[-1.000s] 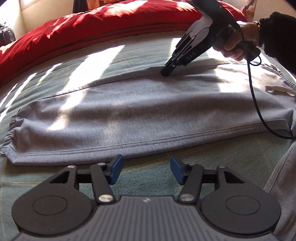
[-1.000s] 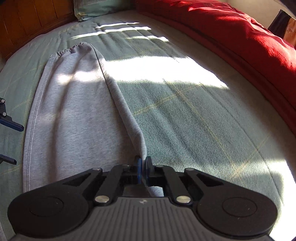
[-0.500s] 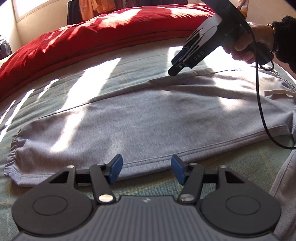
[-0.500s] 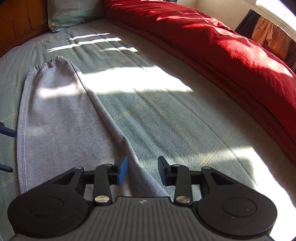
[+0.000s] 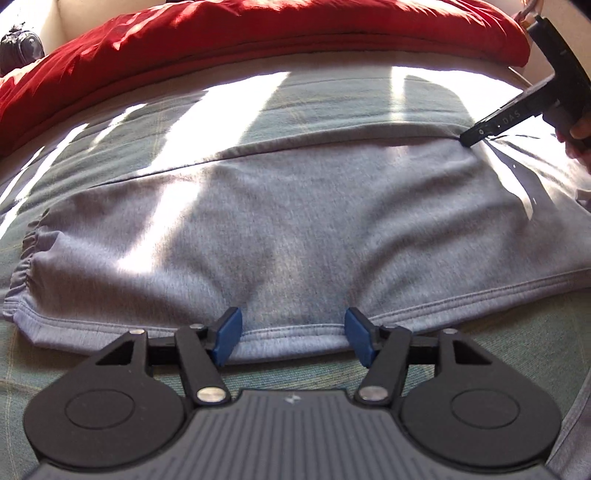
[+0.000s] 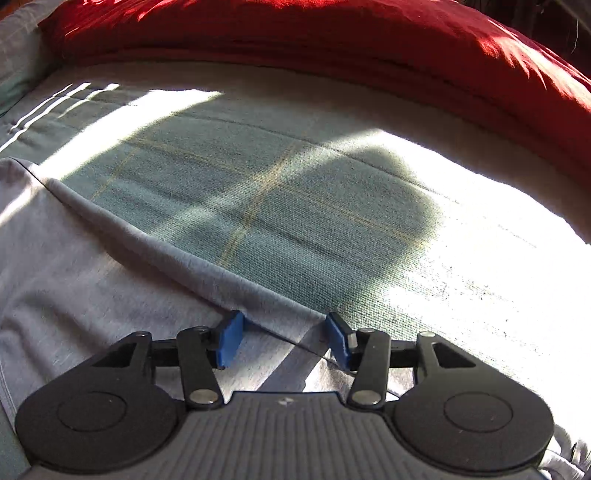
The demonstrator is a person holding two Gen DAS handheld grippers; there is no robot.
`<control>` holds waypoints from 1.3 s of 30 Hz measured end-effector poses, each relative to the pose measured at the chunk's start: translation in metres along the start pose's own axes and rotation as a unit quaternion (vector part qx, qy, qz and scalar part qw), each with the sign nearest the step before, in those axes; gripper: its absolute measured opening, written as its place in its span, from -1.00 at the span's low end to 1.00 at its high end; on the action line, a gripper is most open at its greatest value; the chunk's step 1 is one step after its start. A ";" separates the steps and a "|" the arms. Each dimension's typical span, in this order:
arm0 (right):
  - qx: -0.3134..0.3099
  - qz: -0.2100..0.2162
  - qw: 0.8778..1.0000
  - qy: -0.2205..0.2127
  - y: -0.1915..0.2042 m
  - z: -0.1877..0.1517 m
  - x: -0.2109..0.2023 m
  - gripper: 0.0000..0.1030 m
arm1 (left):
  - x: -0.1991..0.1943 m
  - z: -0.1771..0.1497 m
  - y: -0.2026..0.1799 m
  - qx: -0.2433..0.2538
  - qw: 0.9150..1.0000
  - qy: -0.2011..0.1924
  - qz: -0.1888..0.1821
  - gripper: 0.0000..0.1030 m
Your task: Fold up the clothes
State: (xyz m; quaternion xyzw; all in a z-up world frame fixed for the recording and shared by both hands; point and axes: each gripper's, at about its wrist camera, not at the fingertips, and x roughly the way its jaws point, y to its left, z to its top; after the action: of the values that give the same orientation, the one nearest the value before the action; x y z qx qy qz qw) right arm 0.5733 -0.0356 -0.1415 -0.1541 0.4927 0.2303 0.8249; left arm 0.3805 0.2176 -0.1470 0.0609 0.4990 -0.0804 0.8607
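Only readable writing: "DAS" in pale letters on the side of the right claw, seen from the left wrist view. No brand tags legible on the fabric.

Grey sweatpants lie flat on the bed, which has a green sheet with thin yellowish check lines. One leg stretches sideways across the left view, elastic cuff bunched at the far left. Red duvet is heaped along the far edge of the bed.

Left view only: the whole leg length, the cuff, a dark bag in the top left corner, the right claw from outside with a hand on its grip, its tip down at the far edge of the pants near the right side. Sun patches cross the fabric.

Right view only: close look at the folded far edge of the pants running diagonally, the bare sheet beyond it, a corner of a pillow top left.

Left claw: blue pads spread apart, jaws opening, the near hem of the pants lying between them, pads not pressing on it.

Right claw: pads spread apart, jaws opening, the far fold edge of the pants passing between them, not pinched.

Both claws point steeply down at the bed, on opposite long edges of the same leg.
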 end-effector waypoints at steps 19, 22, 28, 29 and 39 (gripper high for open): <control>0.012 0.030 0.999 0.021 0.015 -0.023 -0.013 0.58 | 0.008 0.002 0.129 -0.113 0.990 -0.003 0.084 0.30; 0.020 0.037 0.999 0.018 0.012 -0.025 -0.011 0.65 | 0.005 0.002 0.158 -0.161 0.982 0.003 0.096 0.37; 0.010 0.037 0.999 0.020 0.017 -0.025 -0.008 0.84 | -0.014 0.034 0.150 -0.165 0.983 -0.054 0.056 0.35; 0.011 0.039 0.999 0.020 0.017 -0.026 -0.007 0.87 | -0.010 0.041 0.146 -0.159 0.985 -0.054 0.040 0.37; 0.004 0.043 0.999 0.021 0.020 -0.025 0.000 1.00 | 0.027 0.025 0.181 -0.216 0.973 -0.019 0.073 0.32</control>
State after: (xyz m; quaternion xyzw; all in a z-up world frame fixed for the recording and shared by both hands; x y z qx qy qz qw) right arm 0.5436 -0.0308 -0.1536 -0.1341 0.5168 0.2601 0.8045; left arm 0.4516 0.3885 -0.1535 -0.0917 0.4826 0.0912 0.8662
